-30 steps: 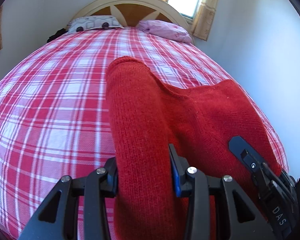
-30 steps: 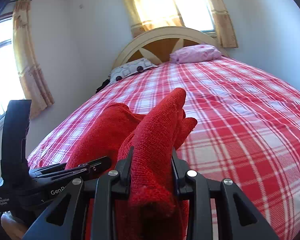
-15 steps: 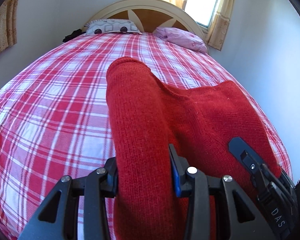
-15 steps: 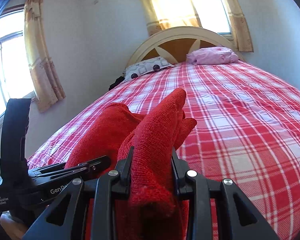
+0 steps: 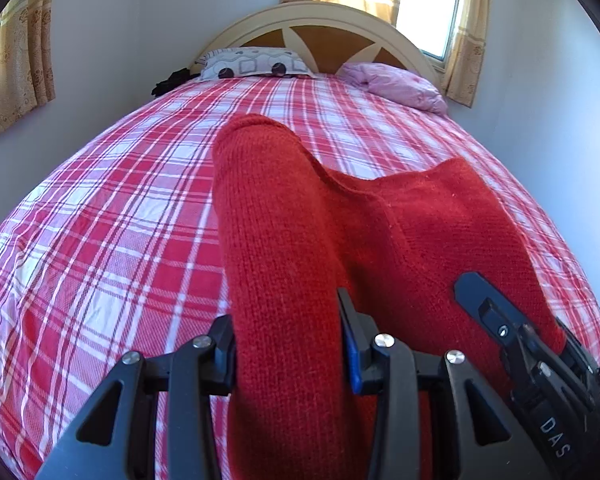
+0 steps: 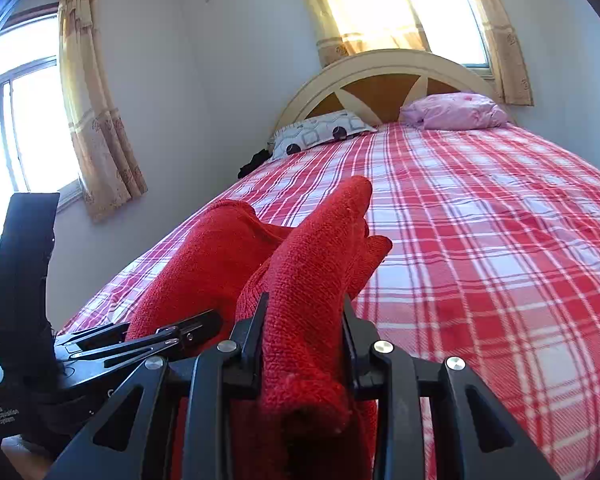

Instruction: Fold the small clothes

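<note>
A red knitted garment (image 5: 400, 232) is held up over the bed between both grippers. My left gripper (image 5: 286, 332) is shut on a thick roll of its fabric, which stands out past the fingers. The rest of the knit sags to the right, where the right gripper's black body (image 5: 520, 344) shows. In the right wrist view my right gripper (image 6: 304, 320) is shut on another bunched edge of the red garment (image 6: 320, 256). The left gripper (image 6: 172, 336) shows as a black body at lower left, with knit draped over it.
The bed (image 5: 112, 216) has a red and white plaid sheet, and its near edge lies below the grippers. A patterned pillow (image 5: 256, 63) and a pink pillow (image 5: 396, 84) rest by the arched headboard (image 5: 320, 24). Curtained windows flank the walls; a dark item (image 6: 256, 162) lies beside the patterned pillow.
Both views have shifted across the room: the headboard and pillows drift right in the frames. The garment keeps its place in both grippers, and neither grip has altered.
</note>
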A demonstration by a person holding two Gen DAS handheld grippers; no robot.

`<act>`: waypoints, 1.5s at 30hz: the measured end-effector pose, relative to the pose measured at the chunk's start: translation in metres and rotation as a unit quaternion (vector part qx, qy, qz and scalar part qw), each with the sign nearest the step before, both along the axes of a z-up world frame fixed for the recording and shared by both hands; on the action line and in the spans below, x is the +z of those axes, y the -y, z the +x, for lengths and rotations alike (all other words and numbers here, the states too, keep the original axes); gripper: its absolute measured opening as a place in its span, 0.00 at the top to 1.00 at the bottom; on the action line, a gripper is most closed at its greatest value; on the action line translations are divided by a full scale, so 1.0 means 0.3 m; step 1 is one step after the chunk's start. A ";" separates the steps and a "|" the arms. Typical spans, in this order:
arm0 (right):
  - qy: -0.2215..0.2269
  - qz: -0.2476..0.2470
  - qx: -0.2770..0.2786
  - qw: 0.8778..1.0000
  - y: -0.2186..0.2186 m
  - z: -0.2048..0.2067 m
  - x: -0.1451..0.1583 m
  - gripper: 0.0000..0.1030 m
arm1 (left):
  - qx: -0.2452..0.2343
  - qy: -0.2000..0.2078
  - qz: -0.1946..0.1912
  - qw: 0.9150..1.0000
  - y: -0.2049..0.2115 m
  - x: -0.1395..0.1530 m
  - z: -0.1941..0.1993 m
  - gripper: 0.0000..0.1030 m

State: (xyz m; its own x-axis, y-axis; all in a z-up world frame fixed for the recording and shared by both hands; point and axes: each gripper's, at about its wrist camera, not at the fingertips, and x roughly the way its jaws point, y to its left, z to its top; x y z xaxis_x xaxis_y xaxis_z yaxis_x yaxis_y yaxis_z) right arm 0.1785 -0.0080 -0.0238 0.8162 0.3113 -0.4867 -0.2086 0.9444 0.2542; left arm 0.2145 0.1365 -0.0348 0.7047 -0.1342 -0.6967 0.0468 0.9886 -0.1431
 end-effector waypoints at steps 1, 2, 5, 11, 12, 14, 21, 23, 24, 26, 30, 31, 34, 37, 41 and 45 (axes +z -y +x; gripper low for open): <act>-0.004 0.002 0.001 1.000 -0.005 0.015 -0.014 0.70 | 0.003 -0.005 0.002 1.000 -0.013 -0.017 0.021 0.60; -0.011 0.004 0.002 1.000 -0.015 0.034 -0.030 0.70 | 0.005 -0.010 0.005 1.000 -0.024 -0.033 0.037 0.60; -0.042 0.016 0.007 0.999 -0.033 0.094 -0.102 0.70 | 0.013 -0.031 0.011 0.999 -0.053 -0.086 0.072 0.60; -0.110 0.028 0.013 0.993 -0.030 0.178 -0.260 0.70 | 0.029 -0.061 -0.028 0.997 -0.117 -0.176 0.087 0.58; -0.114 0.036 0.014 0.993 -0.021 0.183 -0.269 0.70 | 0.029 -0.062 -0.031 0.997 -0.115 -0.176 0.088 0.58; -0.117 0.042 0.015 0.992 -0.016 0.190 -0.270 0.70 | 0.029 -0.061 -0.026 0.997 -0.109 -0.178 0.089 0.56; -0.127 0.027 0.021 0.991 -0.027 0.202 -0.277 0.67 | 0.042 -0.067 -0.055 0.995 -0.180 -0.209 0.072 0.31; -0.128 0.022 0.026 0.991 -0.027 0.194 -0.276 0.65 | 0.047 -0.070 -0.059 0.995 -0.201 -0.214 0.053 0.26; -0.129 0.022 0.030 0.991 -0.025 0.190 -0.276 0.62 | 0.051 -0.071 -0.058 0.994 -0.207 -0.214 0.045 0.24; -0.132 0.030 0.034 0.990 -0.011 0.174 -0.276 0.54 | 0.059 -0.069 -0.053 0.995 -0.210 -0.205 0.024 0.21; -0.129 0.060 0.036 0.989 0.042 0.129 -0.255 0.52 | 0.057 -0.063 -0.035 0.996 -0.200 -0.188 0.001 0.21; -0.117 0.062 0.034 0.991 0.057 0.110 -0.235 0.52 | 0.057 -0.061 -0.031 0.996 -0.203 -0.184 -0.006 0.21; -0.075 0.047 0.023 0.996 0.089 0.080 -0.160 0.52 | 0.064 -0.062 -0.040 0.995 -0.229 -0.173 -0.021 0.21; -0.067 0.025 0.026 0.997 0.086 0.132 -0.118 0.73 | 0.076 -0.058 -0.045 0.994 -0.240 -0.148 -0.041 0.22; -0.100 0.017 0.059 0.993 0.027 0.262 -0.145 0.79 | 0.064 -0.040 -0.045 0.996 -0.196 -0.090 -0.083 0.24; -0.160 0.025 0.072 0.984 -0.012 0.301 -0.244 0.79 | 0.050 -0.040 -0.032 0.997 -0.143 -0.093 -0.101 0.24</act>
State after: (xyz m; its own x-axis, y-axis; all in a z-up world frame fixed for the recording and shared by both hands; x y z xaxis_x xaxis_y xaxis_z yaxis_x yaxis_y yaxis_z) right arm 0.2688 -0.0044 -0.0970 0.5690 0.4426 -0.6931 -0.2416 0.8956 0.3736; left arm 0.1842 0.1795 -0.0628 0.6594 -0.1122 -0.7434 -0.0663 0.9763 -0.2061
